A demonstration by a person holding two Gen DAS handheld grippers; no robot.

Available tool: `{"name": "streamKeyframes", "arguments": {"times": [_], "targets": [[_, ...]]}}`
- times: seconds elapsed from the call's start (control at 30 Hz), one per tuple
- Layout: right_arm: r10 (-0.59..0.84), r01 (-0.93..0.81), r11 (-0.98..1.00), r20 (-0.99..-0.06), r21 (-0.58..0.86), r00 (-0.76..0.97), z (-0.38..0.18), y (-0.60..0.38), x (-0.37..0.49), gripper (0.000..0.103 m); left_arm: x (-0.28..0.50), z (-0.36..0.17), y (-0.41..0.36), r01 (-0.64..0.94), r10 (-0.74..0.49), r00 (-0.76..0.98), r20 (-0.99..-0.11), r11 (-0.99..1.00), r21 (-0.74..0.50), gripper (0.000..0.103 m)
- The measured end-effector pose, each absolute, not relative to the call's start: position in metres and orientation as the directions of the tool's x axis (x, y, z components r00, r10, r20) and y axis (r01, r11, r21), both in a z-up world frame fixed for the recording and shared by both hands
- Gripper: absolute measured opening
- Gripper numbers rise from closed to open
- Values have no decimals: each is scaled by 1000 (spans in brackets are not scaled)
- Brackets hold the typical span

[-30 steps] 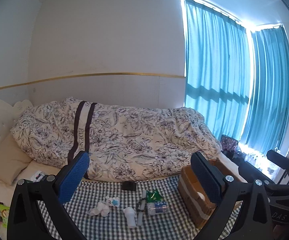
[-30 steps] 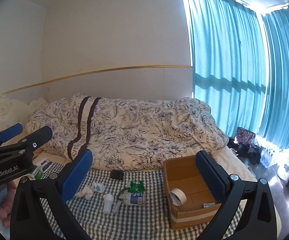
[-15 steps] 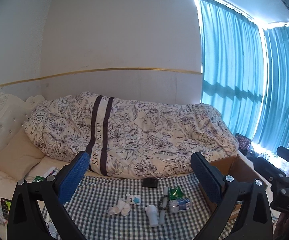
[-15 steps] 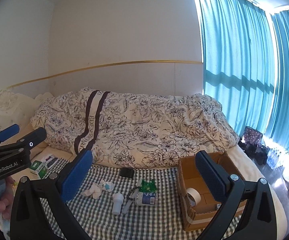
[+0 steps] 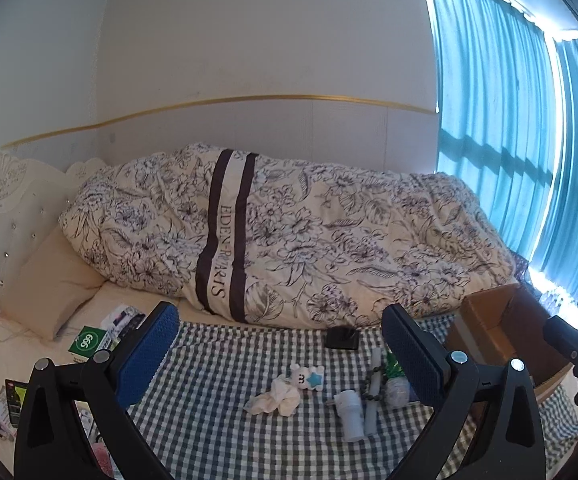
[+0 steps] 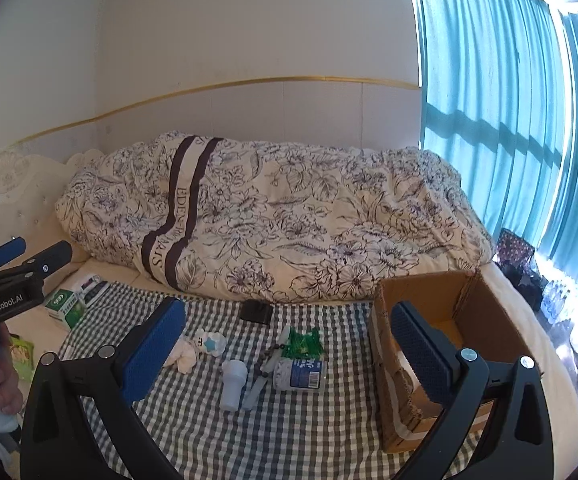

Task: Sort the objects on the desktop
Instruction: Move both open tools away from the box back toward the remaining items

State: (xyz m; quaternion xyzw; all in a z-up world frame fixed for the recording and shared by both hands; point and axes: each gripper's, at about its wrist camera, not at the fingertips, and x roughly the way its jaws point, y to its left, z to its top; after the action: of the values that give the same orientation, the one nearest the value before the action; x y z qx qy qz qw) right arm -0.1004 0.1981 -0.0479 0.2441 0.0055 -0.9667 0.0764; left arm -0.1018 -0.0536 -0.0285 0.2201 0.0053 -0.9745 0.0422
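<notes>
On a checked cloth (image 6: 289, 432) spread over a bed lie a white cup (image 6: 233, 380), a bottle (image 6: 300, 376), a green packet (image 6: 303, 343), a small toy (image 6: 209, 343) and a black case (image 6: 255, 312). Just right of them stands an open box (image 6: 441, 300). Both the left gripper (image 5: 281, 356) and right gripper (image 6: 289, 348) hover above, fingers spread wide, holding nothing.

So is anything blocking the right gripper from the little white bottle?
Nothing visible does. The right gripper is open, above the checked cloth, and the white bottle lies in plain view between its fingers.
</notes>
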Motion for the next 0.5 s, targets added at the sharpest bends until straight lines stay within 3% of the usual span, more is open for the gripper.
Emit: {"name": "streamKeyframes", "arguments": {"times": [0.5], "targets": [[-131,133,-990,-577,38,-806,-111,192,-160,103,-156,-95,-63,62,-62,-836,-545,-998,19,103]]}}
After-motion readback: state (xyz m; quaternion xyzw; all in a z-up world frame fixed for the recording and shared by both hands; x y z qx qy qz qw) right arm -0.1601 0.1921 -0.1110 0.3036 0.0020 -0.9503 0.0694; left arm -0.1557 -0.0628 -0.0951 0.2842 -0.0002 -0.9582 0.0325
